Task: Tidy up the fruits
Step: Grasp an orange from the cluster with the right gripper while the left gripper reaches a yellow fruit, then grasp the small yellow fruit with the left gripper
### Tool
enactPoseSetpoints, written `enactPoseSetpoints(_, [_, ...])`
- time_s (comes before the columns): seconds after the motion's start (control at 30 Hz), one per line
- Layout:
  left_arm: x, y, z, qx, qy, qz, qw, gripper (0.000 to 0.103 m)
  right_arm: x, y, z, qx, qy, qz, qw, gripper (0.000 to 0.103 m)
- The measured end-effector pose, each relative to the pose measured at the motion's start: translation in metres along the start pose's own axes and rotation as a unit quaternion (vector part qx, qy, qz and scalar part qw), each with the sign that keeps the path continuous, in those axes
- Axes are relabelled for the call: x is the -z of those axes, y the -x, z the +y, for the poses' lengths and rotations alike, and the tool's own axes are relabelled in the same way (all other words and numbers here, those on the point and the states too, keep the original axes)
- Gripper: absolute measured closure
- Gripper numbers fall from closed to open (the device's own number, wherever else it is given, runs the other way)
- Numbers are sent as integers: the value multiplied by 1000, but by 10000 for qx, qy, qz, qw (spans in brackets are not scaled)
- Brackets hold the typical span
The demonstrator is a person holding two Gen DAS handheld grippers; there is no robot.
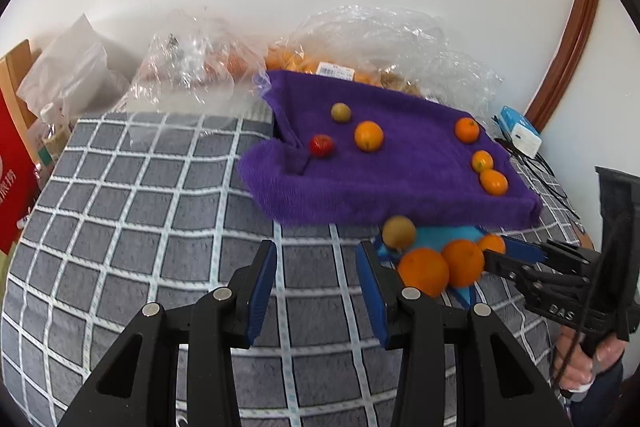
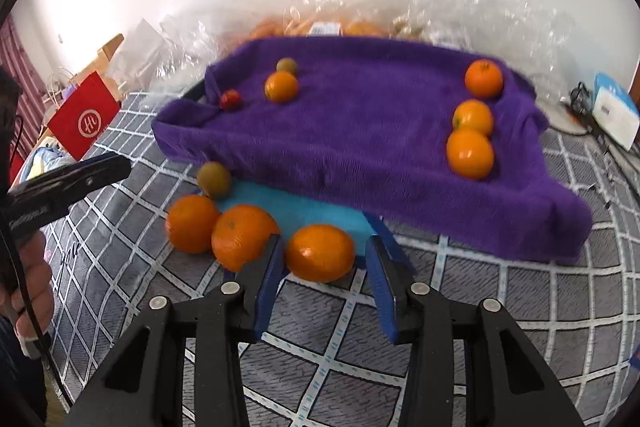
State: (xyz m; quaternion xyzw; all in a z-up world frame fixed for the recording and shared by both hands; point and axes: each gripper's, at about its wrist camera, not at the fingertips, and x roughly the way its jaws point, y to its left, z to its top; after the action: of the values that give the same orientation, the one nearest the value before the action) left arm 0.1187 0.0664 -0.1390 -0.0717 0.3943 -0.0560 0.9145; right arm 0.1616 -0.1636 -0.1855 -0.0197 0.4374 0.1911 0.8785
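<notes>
A purple towel (image 2: 360, 131) covers a raised surface and carries several oranges (image 2: 470, 153), a small red fruit (image 2: 231, 99) and a greenish-brown fruit (image 2: 287, 65). In front of it, on a blue sheet (image 2: 304, 211), lie three oranges and a brownish fruit (image 2: 214, 179). My right gripper (image 2: 322, 255) is open, its fingers on either side of the nearest orange (image 2: 320, 253). My left gripper (image 1: 316, 259) is open and empty above the checked cloth, left of the orange cluster (image 1: 424, 271). The right gripper also shows in the left wrist view (image 1: 496, 253).
The grey checked cloth (image 1: 140, 227) covers the table. Clear plastic bags with more oranges (image 1: 360, 43) sit behind the towel. A red paper bag (image 2: 84, 117) stands at the left. A white-blue box and cables (image 2: 614, 111) lie at the right.
</notes>
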Motion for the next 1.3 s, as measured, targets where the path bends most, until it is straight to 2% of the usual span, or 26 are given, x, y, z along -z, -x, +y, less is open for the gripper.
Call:
enactPoseSetpoints(0.03, [0, -1, -2, 9, -7, -1, 10000, 64, 0, -1, 1, 26, 14, 26, 10000, 68])
enactPoseSetpoints(0.23, [-2, -4, -18, 286, -84, 146, 9994, 64, 2, 16, -7, 170, -8, -330, 9993, 68])
enactPoseSetpoints(0.37, [-6, -7, -36, 388, -207, 128, 9989, 64, -3, 31, -27, 477, -243, -549, 9971, 68])
enactPoseSetpoints(0.5, [-11, -19, -53, 369, -228, 197, 9989, 64, -4, 43, -46, 413, -524, -720, 9952, 68])
enactPoseSetpoints(0.6, [-14, -31, -61, 228, -193, 249, 9992, 64, -4, 43, -54, 578, -684, -673, 9937, 68])
enactPoseSetpoints(0.77, [-17, -50, -65, 188, -100, 428, 9989, 69, -7, 49, -55, 531, -750, -795, 9926, 68])
enactPoseSetpoints(0.83, [-17, -58, -63, 179, 2, 518, 9985, 78, -4, 45, -56, 556, -768, -769, 9925, 68])
enactPoseSetpoints(0.87, [-16, -61, -60, 177, 73, 536, 9984, 78, -4, 42, -57, 608, -792, -686, 9926, 68])
enactPoseSetpoints(1.07, [-15, -57, -46, 492, 276, 356, 9978, 78, -3, 33, -55, 533, -780, -688, 9931, 68])
enactPoseSetpoints(1.3, [-16, -41, -32, 737, 511, 30, 9960, 78, -3, 37, -53, 452, -832, -923, 9912, 68])
